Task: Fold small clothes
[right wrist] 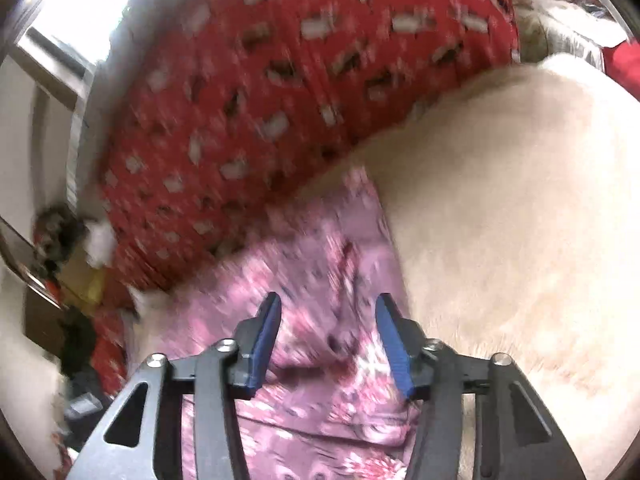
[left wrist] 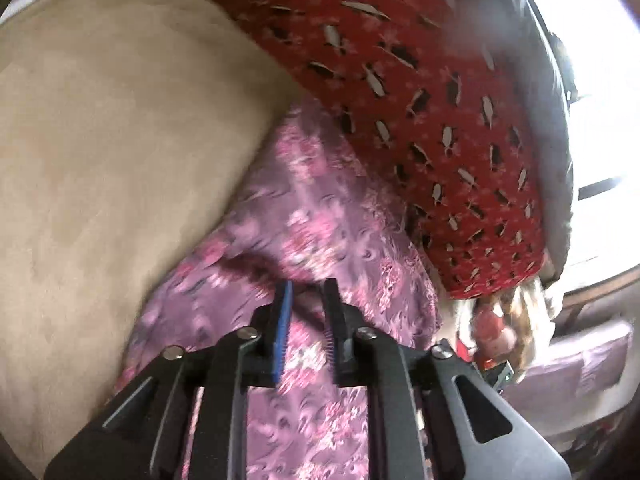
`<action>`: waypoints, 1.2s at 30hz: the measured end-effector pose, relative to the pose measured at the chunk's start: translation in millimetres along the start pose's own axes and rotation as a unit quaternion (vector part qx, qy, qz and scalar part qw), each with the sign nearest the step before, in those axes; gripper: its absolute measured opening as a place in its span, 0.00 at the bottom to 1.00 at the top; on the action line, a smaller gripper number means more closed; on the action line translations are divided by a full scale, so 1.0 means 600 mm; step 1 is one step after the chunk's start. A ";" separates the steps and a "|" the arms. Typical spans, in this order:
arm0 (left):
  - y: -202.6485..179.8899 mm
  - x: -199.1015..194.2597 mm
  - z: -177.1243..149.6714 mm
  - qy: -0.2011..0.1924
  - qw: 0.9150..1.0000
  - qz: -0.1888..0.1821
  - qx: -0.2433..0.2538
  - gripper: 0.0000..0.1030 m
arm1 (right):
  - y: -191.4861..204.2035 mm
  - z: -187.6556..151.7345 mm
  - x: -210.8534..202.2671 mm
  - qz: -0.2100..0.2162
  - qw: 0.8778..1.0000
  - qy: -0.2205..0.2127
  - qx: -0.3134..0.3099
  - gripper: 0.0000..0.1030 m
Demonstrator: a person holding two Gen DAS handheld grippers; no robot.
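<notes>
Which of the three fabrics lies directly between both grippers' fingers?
The purple floral cloth; the red patterned fabric lies beyond it, the beige blanket beside it.

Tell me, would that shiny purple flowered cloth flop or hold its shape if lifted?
Probably flop: the purple flowered cloth lies in soft creases and folds. Its sheen suggests it may be slippery between the fingers. It looks thin, so likely light, though blur hides detail.

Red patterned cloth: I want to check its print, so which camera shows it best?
The left wrist view: the red patterned cloth is sharp there, its dark and pale marks distinct. The right wrist view shows it motion-blurred, marks smeared.
</notes>
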State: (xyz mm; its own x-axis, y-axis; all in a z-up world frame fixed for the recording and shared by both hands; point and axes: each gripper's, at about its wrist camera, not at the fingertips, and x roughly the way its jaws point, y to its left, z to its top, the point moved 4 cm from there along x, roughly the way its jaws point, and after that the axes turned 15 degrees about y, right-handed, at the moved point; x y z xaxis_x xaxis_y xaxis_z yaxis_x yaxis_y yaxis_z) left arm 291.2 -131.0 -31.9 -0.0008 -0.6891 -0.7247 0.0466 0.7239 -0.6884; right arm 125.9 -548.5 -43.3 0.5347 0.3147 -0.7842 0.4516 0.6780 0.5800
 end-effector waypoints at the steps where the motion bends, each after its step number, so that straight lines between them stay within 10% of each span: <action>1: -0.014 0.011 0.009 0.006 1.000 0.017 0.011 0.21 | 0.004 -0.003 0.015 -0.006 1.000 0.017 -0.003 0.46; 4: -0.040 0.052 0.031 0.015 0.992 0.114 0.047 0.21 | 0.018 -0.003 0.007 -0.023 0.999 0.001 -0.039 0.08; 7: -0.018 0.106 0.042 0.043 0.981 0.182 0.044 0.21 | 0.001 0.004 -0.017 -0.033 0.999 -0.027 -0.033 0.00; 10: -0.031 0.095 0.033 0.041 0.978 0.193 0.063 0.21 | -0.030 -0.001 0.008 -0.065 0.997 0.035 -0.028 0.00; 16: -0.048 0.088 -0.069 0.072 0.974 0.174 0.124 0.43 | 0.025 -0.049 -0.067 -0.024 0.995 -0.015 -0.092 0.18; 19: -0.045 0.122 -0.117 0.061 0.954 0.243 0.166 0.44 | 0.012 -0.100 0.002 -0.070 0.988 0.076 -0.111 0.25; 21: -0.063 0.121 -0.150 0.061 0.938 0.278 0.196 0.46 | 0.015 -0.112 -0.013 -0.070 0.990 0.056 -0.108 0.25; 27: -0.045 0.099 -0.234 0.103 0.938 0.272 0.187 0.47 | 0.014 -0.203 -0.040 -0.101 0.973 0.142 -0.151 0.34; 36: 0.045 0.009 -0.355 0.158 0.958 0.211 0.117 0.47 | -0.013 -0.401 -0.113 -0.174 0.944 0.183 -0.213 0.81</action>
State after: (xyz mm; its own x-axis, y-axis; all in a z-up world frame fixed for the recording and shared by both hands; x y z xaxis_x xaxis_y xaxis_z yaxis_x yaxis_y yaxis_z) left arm 79.8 -108.3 -61.2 -0.2330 -0.2659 -0.9354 0.3312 0.8827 -0.3334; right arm -85.8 -415.2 -48.0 0.0894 0.1799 -0.9796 0.1843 0.9636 0.1938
